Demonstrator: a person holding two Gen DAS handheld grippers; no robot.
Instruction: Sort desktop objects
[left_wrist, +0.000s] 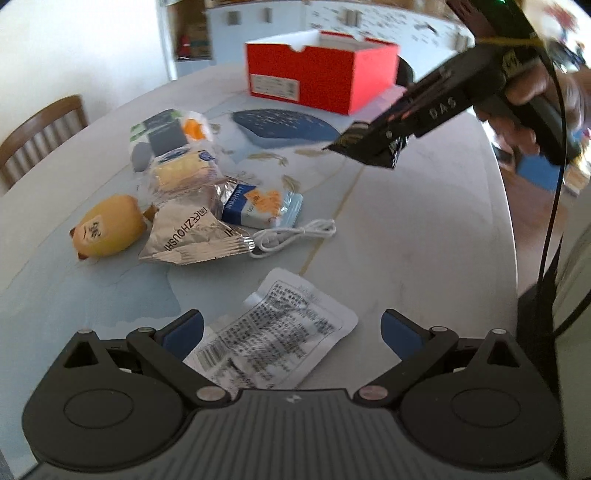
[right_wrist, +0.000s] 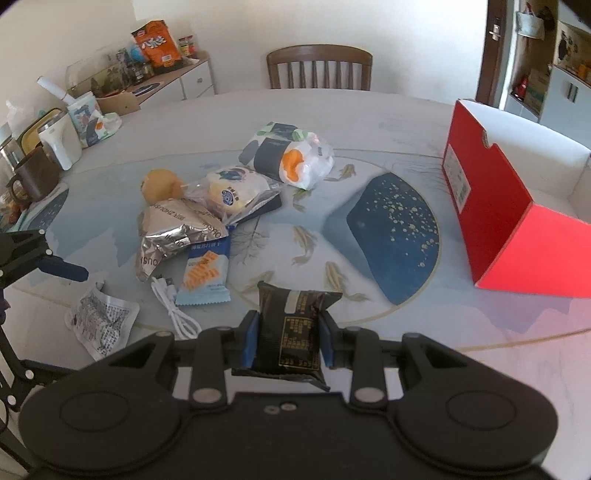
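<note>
My right gripper (right_wrist: 290, 334) is shut on a black snack packet (right_wrist: 291, 328) and holds it above the table; it shows in the left wrist view too (left_wrist: 369, 142). My left gripper (left_wrist: 291, 334) is open over a white printed pouch (left_wrist: 277, 339), also in the right wrist view (right_wrist: 101, 314). A pile lies mid-table: silver packet (left_wrist: 192, 236), blue-white cracker packet (left_wrist: 262, 205), white cable (left_wrist: 291, 236), yellow toy (left_wrist: 107, 227), bread bags (left_wrist: 177, 170). An open red box (left_wrist: 321, 75) stands at the far side, at the right in the right wrist view (right_wrist: 509, 221).
A dark blue mat (right_wrist: 391, 232) lies between the pile and the red box. Wooden chairs (right_wrist: 319, 68) stand at the table's edge. A side counter (right_wrist: 122, 85) holds mugs, jars and an orange bag. The table edge (left_wrist: 506, 206) runs along the right.
</note>
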